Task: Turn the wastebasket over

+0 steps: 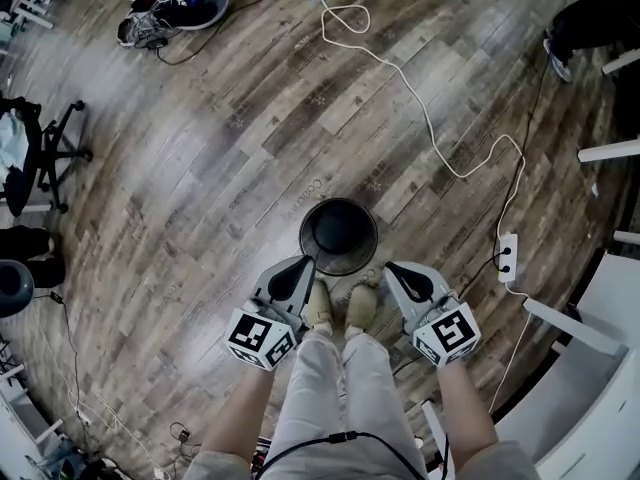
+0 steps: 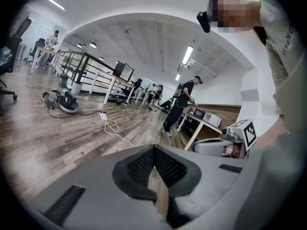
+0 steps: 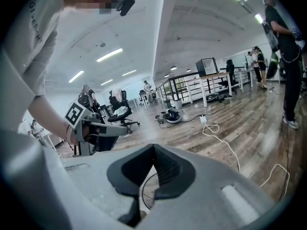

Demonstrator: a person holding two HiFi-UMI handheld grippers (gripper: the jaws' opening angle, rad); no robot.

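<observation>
The black round wastebasket [image 1: 338, 235] stands on the wooden floor just in front of the person's feet; from above I see its rim and dark inside. My left gripper [image 1: 305, 265] hovers at its near left edge, shut and empty. To the basket's near right is my right gripper [image 1: 392, 268], also shut with nothing in it. Neither touches the basket. In the right gripper view a curve of the wastebasket's rim [image 3: 144, 191] shows below the closed jaws, and the left gripper [image 3: 96, 128] appears at the left. The left gripper view shows the right gripper [image 2: 230, 140] at the right.
A white cable [image 1: 430, 118] runs across the floor to a power strip [image 1: 508, 256] right of the basket. A white desk frame [image 1: 600, 318] stands at the right, an office chair [image 1: 40, 153] at the left, a pile of gear [image 1: 170, 13] far off. People stand in the background.
</observation>
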